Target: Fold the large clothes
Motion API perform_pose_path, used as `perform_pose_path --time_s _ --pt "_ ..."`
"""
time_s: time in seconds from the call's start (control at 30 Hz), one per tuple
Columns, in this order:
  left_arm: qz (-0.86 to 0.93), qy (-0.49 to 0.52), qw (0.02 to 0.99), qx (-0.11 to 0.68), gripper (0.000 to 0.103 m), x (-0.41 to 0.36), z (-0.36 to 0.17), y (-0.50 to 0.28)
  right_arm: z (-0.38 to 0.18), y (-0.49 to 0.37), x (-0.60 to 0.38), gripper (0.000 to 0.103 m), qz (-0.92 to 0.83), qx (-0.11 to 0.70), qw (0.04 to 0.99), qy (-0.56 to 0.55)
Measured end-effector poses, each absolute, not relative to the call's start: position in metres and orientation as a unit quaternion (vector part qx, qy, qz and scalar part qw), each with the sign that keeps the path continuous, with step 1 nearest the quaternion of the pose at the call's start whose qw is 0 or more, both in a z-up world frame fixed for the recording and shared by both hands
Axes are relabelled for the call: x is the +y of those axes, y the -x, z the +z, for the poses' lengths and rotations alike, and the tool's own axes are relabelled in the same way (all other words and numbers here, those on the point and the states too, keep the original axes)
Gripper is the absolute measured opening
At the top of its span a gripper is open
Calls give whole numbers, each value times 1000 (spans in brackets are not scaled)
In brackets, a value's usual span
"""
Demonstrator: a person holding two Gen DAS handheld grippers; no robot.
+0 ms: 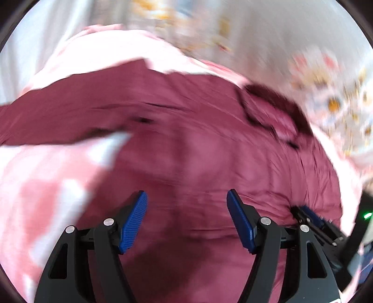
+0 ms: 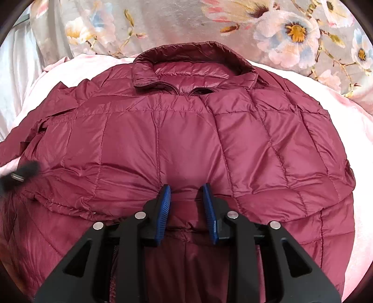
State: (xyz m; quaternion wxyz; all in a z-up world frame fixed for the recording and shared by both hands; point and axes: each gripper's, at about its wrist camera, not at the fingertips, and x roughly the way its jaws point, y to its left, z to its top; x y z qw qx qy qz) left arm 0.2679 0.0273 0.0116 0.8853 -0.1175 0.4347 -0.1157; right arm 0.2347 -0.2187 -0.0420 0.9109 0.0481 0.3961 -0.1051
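On the pink sheet (image 2: 345, 130) we see the jacket (image 2: 186, 139) lying spread, collar (image 2: 193, 60) at the far end toward the floral cloth (image 2: 177, 21); its quilted maroon front faces up and one sleeve trails off to the left; our right gripper (image 2: 186, 190) sits low over the middle of the jacket, blue pads narrowly parted, and the padding bulges between the tips, though we cannot tell whether they pinch it; our left gripper (image 1: 186, 195) hangs over the jacket with fingers spread wide and nothing between them; that view is smeared, so the dark fold at upper right is probably the collar.
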Motion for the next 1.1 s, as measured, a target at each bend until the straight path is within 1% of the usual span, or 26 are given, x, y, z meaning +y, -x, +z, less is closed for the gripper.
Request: perform_pose_path --time_s 0.07,0.17,0.4,0.53,0.57,0.63,0.67,0.7,0.73,0.77,0.83,0.87,0.97,1.07,1.1 --pt "-75 147 889 428 72 82 19 -273 -42 -235 -217 29 -110 397 910 -41" --pt "-6 170 886 431 72 153 18 -292 -42 -236 -216 29 -113 397 910 -37" --pt "131 265 857 421 72 285 3 -317 -42 -237 -214 31 -118 398 909 -31" --pt "155 310 839 419 72 325 -6 -323 -42 -237 -215 32 -118 397 909 -33" --pt "149 323 835 421 70 331 -10 -327 -42 -237 -214 32 -120 397 909 -31" --pt "151 316 837 421 67 330 -11 -332 -42 -236 -214 34 -124 397 909 -28" --pt "151 298 845 418 54 324 -8 -335 -42 -236 -215 35 -126 397 909 -28" --pt "147 284 850 418 28 320 -5 -340 -42 -236 -215 36 -127 397 909 -28" --pt "136 263 858 420 16 313 0 -345 -41 -236 -215 38 -129 396 909 -29" --pt "129 247 864 420 1 304 7 -349 -41 -236 -216 39 -131 395 909 -30" --pt "110 214 882 406 1 281 26 -354 -40 -235 -216 44 -137 393 909 -31" --pt "101 202 889 398 1 272 35 -353 -40 -234 -216 44 -138 391 909 -32" --pt "46 150 919 361 0 211 85 -347 -38 -231 -218 47 -140 383 912 -40" --pt "-33 104 940 323 0 131 136 -331 -30 -220 -225 48 -143 358 920 -65" --pt "-72 86 944 310 0 94 155 -320 -27 -214 -229 51 -138 352 922 -83"
